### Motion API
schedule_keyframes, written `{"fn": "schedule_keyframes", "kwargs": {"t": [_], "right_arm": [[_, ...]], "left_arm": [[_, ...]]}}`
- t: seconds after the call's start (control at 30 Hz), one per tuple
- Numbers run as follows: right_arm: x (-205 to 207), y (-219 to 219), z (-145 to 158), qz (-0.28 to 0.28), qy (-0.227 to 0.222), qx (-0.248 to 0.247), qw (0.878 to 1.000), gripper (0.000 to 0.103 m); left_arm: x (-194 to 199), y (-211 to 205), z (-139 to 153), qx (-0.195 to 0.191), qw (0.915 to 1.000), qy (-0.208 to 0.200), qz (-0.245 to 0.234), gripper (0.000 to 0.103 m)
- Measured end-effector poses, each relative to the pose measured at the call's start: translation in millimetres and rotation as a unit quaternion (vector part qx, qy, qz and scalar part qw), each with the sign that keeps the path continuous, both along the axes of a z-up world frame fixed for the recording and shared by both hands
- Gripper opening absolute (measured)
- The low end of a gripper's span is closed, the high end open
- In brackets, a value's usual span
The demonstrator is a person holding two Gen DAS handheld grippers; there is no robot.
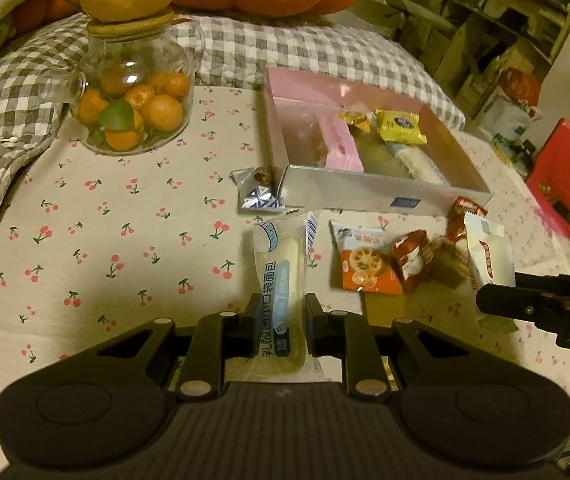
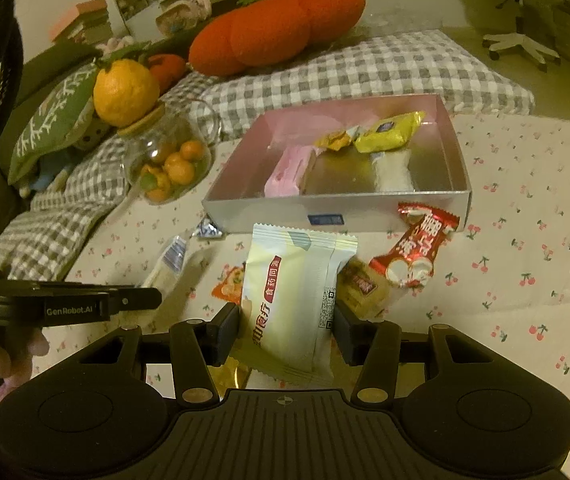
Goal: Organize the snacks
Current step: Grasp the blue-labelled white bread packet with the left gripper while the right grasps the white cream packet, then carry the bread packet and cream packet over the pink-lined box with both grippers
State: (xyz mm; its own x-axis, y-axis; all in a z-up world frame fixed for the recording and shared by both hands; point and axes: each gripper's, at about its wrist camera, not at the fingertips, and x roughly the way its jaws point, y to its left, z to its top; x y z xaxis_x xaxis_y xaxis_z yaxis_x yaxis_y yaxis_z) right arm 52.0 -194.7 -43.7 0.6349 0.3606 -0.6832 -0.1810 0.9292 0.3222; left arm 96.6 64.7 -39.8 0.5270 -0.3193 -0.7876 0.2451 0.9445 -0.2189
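Observation:
My left gripper (image 1: 281,320) is shut on a long clear bread packet (image 1: 281,276) with blue print, held over the cherry-print tablecloth. My right gripper (image 2: 287,320) is shut on a cream snack packet (image 2: 293,296) with a red label; it also shows in the left wrist view (image 1: 489,252). A silver-and-pink box (image 1: 365,196) (image 2: 459,168) lies ahead, holding a pink packet (image 2: 289,168), a yellow packet (image 2: 385,132), a small orange packet (image 2: 335,140) and a white one (image 2: 393,168). Loose on the cloth are an orange packet (image 1: 365,264), red wrappers (image 1: 409,256) (image 2: 417,248) and a silver-blue wrapper (image 1: 257,192).
A glass jar of small oranges (image 1: 133,96) (image 2: 169,164) with a big citrus fruit on its lid stands at the left. A checked blanket (image 1: 325,52), orange plush (image 2: 277,28) and green cushion (image 2: 57,120) lie behind. A red stool (image 1: 565,184) stands at the right.

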Motion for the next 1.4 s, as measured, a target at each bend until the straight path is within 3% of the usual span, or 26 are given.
{"fn": "schedule_keyframes", "kwargs": {"t": [0.57,1.07,1.2,1.4], "right_arm": [[35,-30,24,-0.053,0.009,0.049,0.997,0.049],[90,-45,24,-0.089,-0.006,0.108,0.99,0.049],[102,-46,20,-0.089,-0.011,0.122,0.988,0.049],[118,-48,10,-0.088,-0.014,0.12,0.989,0.049]], "left_arm": [[15,-7,23,-0.043,0.9981,-0.028,0.035,0.018],[51,-26,33,-0.074,0.9927,-0.047,0.083,0.018],[64,-36,33,-0.076,0.9922,-0.048,0.086,0.018],[89,-48,30,-0.05,0.9937,-0.06,0.08,0.018]]}}
